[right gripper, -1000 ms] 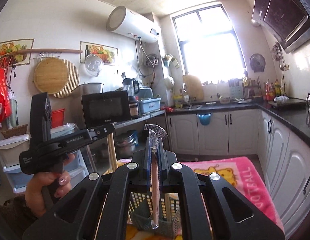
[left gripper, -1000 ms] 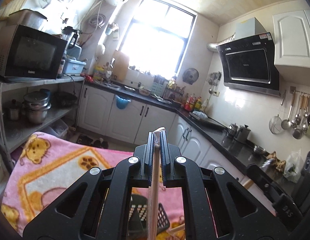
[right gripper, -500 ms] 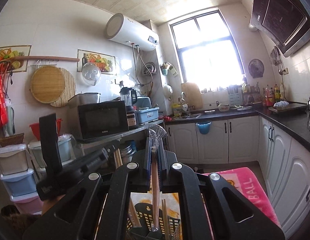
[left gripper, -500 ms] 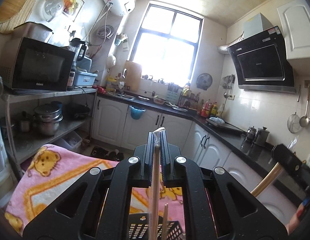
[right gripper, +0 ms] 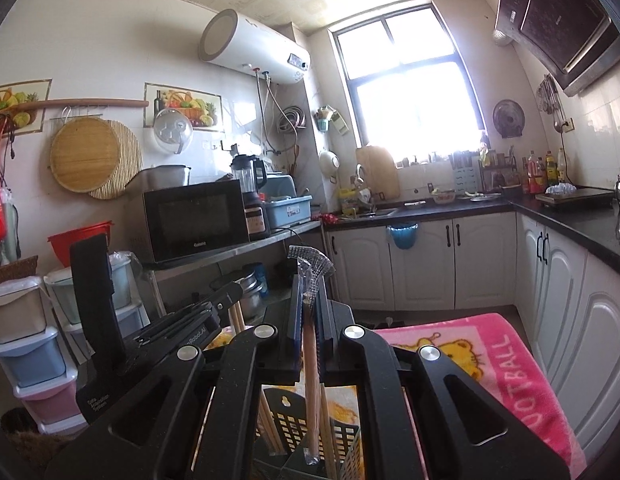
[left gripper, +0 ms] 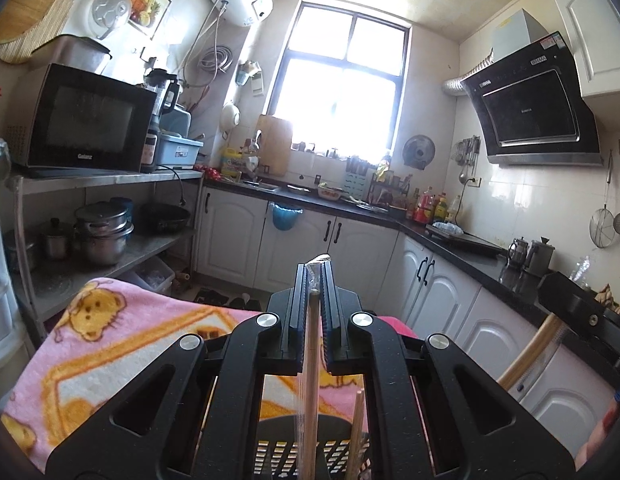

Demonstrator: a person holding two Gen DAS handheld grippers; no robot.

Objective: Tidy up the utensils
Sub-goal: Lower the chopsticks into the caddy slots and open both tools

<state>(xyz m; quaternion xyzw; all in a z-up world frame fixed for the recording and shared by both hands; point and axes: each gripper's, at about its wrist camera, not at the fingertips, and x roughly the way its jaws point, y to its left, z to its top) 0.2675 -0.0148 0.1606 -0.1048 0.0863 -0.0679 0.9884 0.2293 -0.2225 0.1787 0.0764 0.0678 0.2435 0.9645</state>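
Observation:
My left gripper (left gripper: 314,280) is shut on a pair of wrapped wooden chopsticks (left gripper: 310,380), held upright over a black perforated utensil basket (left gripper: 277,452). Another chopstick (left gripper: 356,432) stands in that basket. My right gripper (right gripper: 307,292) is shut on a second wrapped pair of chopsticks (right gripper: 311,380), its lower end inside the same basket (right gripper: 289,424). The left gripper shows at the left of the right wrist view (right gripper: 225,296), the right one at the right of the left wrist view (left gripper: 570,300).
The basket stands on a pink cartoon blanket (left gripper: 121,344) over the table, also in the right wrist view (right gripper: 490,356). A steel shelf with a microwave (left gripper: 81,120) and pots (left gripper: 101,232) stands left. White cabinets and a black counter (left gripper: 462,240) run behind and right.
Both grippers have come lower over the basket with their chopsticks. The left gripper has moved closer to the right one, and more of the basket shows under both.

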